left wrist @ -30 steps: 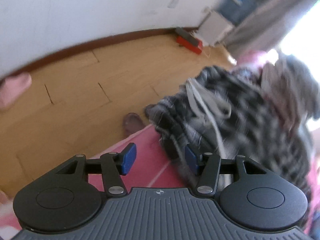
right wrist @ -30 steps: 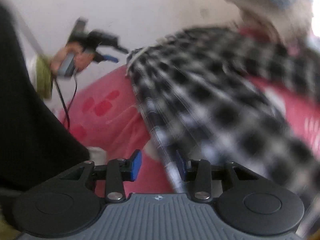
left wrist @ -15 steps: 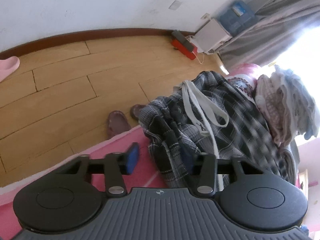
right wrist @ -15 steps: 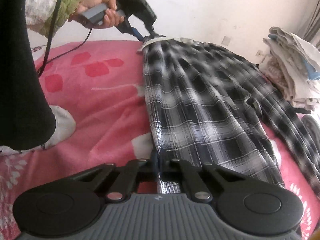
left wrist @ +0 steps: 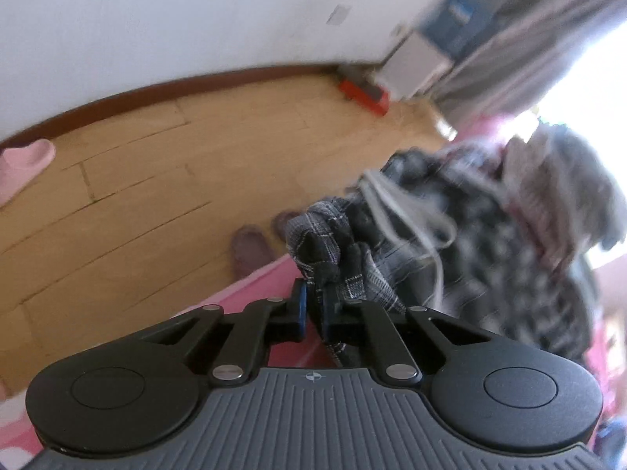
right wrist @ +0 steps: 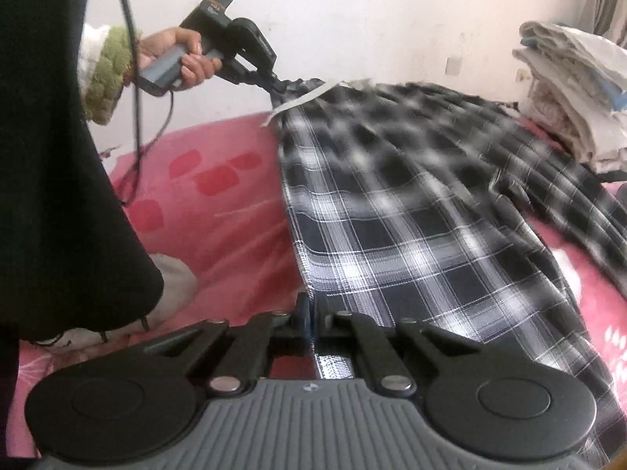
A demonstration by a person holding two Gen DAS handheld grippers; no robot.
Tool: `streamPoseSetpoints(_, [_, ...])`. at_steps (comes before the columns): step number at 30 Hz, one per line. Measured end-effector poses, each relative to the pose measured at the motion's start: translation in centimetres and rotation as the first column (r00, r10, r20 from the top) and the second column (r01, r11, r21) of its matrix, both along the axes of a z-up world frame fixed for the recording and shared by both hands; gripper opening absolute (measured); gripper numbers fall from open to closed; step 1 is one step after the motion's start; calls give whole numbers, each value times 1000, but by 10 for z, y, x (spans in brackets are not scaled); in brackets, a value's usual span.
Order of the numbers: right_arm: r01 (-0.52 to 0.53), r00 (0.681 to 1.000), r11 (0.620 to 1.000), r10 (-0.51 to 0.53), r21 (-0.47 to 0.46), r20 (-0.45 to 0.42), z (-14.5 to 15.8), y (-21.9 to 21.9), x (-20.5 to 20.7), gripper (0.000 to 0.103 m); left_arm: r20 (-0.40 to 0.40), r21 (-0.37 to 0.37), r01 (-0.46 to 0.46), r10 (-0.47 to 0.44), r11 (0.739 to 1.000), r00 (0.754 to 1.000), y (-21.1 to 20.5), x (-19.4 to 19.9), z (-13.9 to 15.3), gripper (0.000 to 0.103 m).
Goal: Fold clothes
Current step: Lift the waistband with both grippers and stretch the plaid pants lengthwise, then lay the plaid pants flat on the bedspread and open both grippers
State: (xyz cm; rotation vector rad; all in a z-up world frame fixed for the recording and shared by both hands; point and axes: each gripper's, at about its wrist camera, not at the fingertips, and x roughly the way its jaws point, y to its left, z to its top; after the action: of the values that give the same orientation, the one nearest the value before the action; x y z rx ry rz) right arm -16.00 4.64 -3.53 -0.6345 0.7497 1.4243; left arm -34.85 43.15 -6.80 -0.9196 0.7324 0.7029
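The plaid garment (right wrist: 411,211) is spread along the pink bed (right wrist: 219,219), its near hem pinched in the right tongs (right wrist: 312,315), which are clamped tight on the fabric. The bunched far end, by the white drawstring (left wrist: 407,203), is gripped in the left tongs (left wrist: 312,305), likewise closed on cloth. A stack of folded laundry (right wrist: 568,90) is seen beside the garment. Only thin edges appear to be held, so a hem could be lost if the cloth is pulled taut; the loose drawstring could be snagged. No readable writing or brand can be made out; motion blur prevents it.
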Motion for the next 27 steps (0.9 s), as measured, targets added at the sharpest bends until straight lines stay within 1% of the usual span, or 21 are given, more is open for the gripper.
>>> streamPoseSetpoints(2, [-6, 1000, 1000, 6, -20, -20, -4, 3, 0, 2, -43, 26, 27, -25, 999, 999, -1, 5, 1, 6])
streamPoseSetpoints(5, [30, 996, 996, -37, -83, -80, -27, 9, 2, 3, -133, 86, 119, -107, 989, 985, -6, 17, -3, 8])
streamPoseSetpoints(6, [47, 994, 995, -56, -91, -99, -31, 9, 1, 7, -169, 106, 158, -139, 982, 976, -9, 22, -7, 9])
streamPoseSetpoints(7, [64, 990, 993, -75, -97, -117, -36, 9, 0, 13, -188, 118, 187, -163, 975, 969, -10, 24, -10, 13])
streamPoseSetpoints(8, [80, 987, 993, -91, -85, -132, -35, 7, -2, 18, -198, 130, 205, -178, 970, 964, -11, 23, -12, 20])
streamPoseSetpoints(9, [91, 983, 993, -102, -74, -155, -34, 3, -4, 30, -202, 142, 212, -182, 967, 962, -10, 20, -11, 25])
streamPoseSetpoints(10, [108, 977, 992, -118, -65, -180, -32, 0, -5, 38, -197, 145, 205, -175, 968, 965, -8, 16, -9, 33])
streamPoseSetpoints(11, [137, 967, 989, -146, -57, -210, -31, -6, -5, 39, -183, 142, 187, -160, 972, 970, -5, 10, -6, 39])
streamPoseSetpoints(12, [159, 956, 986, -168, -55, -239, -31, -12, -5, 39, -167, 138, 164, -140, 977, 976, -2, 3, -2, 41])
streamPoseSetpoints(13, [181, 945, 982, -189, -55, -268, -31, -18, -5, 39, -158, 142, 136, -113, 980, 981, 1, -3, 2, 41])
streamPoseSetpoints(16, [262, 897, 963, -266, -61, -354, -28, -41, -2, 39, -178, 225, 32, 9, 974, 984, 5, -19, 21, 41])
streamPoseSetpoints(18, [370, 854, 928, -360, -48, -377, -24, -64, 2, 38, -142, 264, -24, 64, 964, 988, 4, -25, 38, 41])
streamPoseSetpoints(19, [423, 828, 905, -405, -42, -388, -22, -75, 4, 38, -124, 285, -13, 50, 958, 991, -1, -21, 47, 41])
streamPoseSetpoints(20, [502, 789, 864, -474, -35, -391, -18, -91, 8, 38, -110, 307, 17, 18, 951, 994, -8, -13, 57, 41])
streamPoseSetpoints(21, [580, 742, 814, -542, -27, -394, -14, -107, 11, 38, -98, 327, 64, -33, 943, 995, -18, -1, 65, 41])
streamPoseSetpoints(22, [680, 664, 733, -629, -22, -405, -10, -130, 15, 38, -88, 339, 129, -105, 932, 991, -30, 14, 72, 41])
streamPoseSetpoints(23, [771, 572, 636, -706, -19, -417, -6, -154, 19, 38, -80, 343, 209, -193, 916, 978, -44, 33, 78, 41])
streamPoseSetpoints(24, [846, 478, 534, -768, -14, -427, -3, -176, 19, 38, -73, 341, 297, -290, 892, 954, -61, 53, 81, 41])
streamPoseSetpoints(25, [910, 368, 414, -818, -8, -443, -1, -202, 16, 38, -64, 334, 398, -400, 855, 914, -82, 76, 82, 42])
streamPoseSetpoints(26, [959, 251, 285, -852, -5, -459, 0, -229, 13, 38, -56, 319, 493, -503, 809, 862, -104, 97, 81, 42])
streamPoseSetpoints(27, [989, 130, 151, -870, -4, -476, 1, -256, 9, 38, -53, 299, 585, -599, 754, 799, -127, 117, 77, 42])
